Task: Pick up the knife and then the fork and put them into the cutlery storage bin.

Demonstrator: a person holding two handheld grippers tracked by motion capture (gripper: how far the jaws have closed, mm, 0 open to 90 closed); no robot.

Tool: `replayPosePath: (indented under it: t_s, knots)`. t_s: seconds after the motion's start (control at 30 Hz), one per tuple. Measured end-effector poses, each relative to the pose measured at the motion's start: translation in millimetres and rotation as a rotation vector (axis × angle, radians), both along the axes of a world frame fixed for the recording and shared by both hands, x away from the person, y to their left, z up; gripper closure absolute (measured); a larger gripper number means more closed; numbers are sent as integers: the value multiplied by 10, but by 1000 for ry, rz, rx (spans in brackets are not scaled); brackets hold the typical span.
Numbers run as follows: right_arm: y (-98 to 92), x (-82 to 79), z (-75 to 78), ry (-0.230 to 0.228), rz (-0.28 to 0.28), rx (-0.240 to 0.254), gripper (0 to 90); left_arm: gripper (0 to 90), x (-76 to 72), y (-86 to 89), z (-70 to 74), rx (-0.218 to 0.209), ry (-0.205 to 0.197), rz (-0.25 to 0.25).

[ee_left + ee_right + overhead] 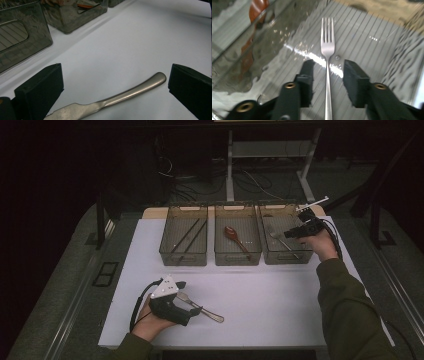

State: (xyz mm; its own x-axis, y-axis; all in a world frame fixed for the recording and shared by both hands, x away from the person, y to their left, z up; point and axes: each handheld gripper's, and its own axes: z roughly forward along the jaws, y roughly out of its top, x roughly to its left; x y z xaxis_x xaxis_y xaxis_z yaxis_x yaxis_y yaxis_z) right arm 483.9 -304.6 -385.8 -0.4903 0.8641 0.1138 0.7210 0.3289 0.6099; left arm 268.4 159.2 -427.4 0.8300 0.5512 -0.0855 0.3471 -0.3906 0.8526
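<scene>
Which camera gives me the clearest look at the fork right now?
The right gripper view: the fork lies in the right bin, tines and handle sharp, between the right gripper's parted jaws. The high view shows it small and dim in that bin.

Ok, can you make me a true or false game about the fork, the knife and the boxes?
1. There are three bins on the table. True.
2. The fork lies in the left bin. False: it lies in the right bin, between the right gripper's open jaws, which do not press on it.
3. The knife lies on the white table. True.
4. The left gripper has clamped the knife. False: its jaws stand wide, apart from the knife.
5. A brown spoon lies in the middle bin. True.
</scene>
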Motion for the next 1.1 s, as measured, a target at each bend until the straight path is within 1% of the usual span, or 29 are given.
replayPosePath:
  t_s: [0.03,0.07,0.1,0.13,0.17,0.2,0.23,0.3,0.37,0.4,0.43,0.47,0.5,0.53,0.57,0.6,0.63,0.67,0.7,0.73,0.77,0.83,0.9,0.97,1.0,1.03,1.1]
  knots:
    - [0,0,0,0,0,0,580,0,0,0,0,0,0,0]
    - [-9,-12,24,-11,-5,5,553,0,0,2,1,0,-1,1]
    - [-27,-50,81,-38,-8,25,494,0,0,4,2,0,-1,1]
    - [-27,-50,81,-38,-8,25,494,0,0,6,3,-1,-2,1]
    - [-44,-111,152,-67,-4,40,449,0,1,8,3,-2,-3,1]
    - [-53,-154,189,-80,6,52,432,0,3,10,4,-1,-3,0]
    - [-53,-154,189,-80,6,52,432,0,5,12,4,1,-4,-1]
    - [-59,-262,255,-100,20,80,400,0,10,18,1,21,-6,-5]
    - [-59,-383,302,-124,48,106,380,19,12,25,-2,33,1,-12]
    - [-49,-515,328,-149,64,119,366,65,11,28,-2,36,2,-16]
    - [-49,-515,328,-149,64,119,366,65,10,30,-1,42,2,-21]
    - [-45,-577,335,-157,72,128,359,95,8,32,2,49,0,-24]
    - [-32,-703,345,-177,92,135,346,175,5,33,7,51,4,-33]
    - [-32,-703,345,-177,92,135,346,175,4,34,11,53,8,-46]
    - [-20,-770,347,-188,102,141,339,227,1,35,14,57,11,-59]
    - [6,-905,350,-208,123,147,330,386,-3,34,15,61,23,-77]
    - [6,-905,350,-208,123,147,330,386,-3,36,14,72,40,-106]
    - [23,-976,348,-214,132,155,327,482,-6,27,4,86,50,-122]
    - [42,-1042,339,-220,140,163,320,545,-2,19,-7,113,61,-141]
    - [62,-1110,327,-224,150,167,309,656,3,-3,-30,134,77,-164]
    - [92,-1197,302,-239,161,168,302,726,10,-23,-50,149,92,-180]
    - [134,-1323,251,-249,181,175,291,836,17,-62,-87,167,115,-215]
    - [172,-1417,194,-255,197,179,280,885,24,-101,-123,198,125,-231]
    - [222,-1506,122,-254,210,177,259,886,26,-130,-149,216,129,-244]
    - [273,-1572,64,-249,224,167,229,886,29,-146,-160,224,120,-246]
    - [273,-1572,64,-249,224,167,229,886,34,-159,-166,239,114,-247]
    - [312,-1646,10,-258,231,156,210,886,44,-194,-182,246,113,-245]
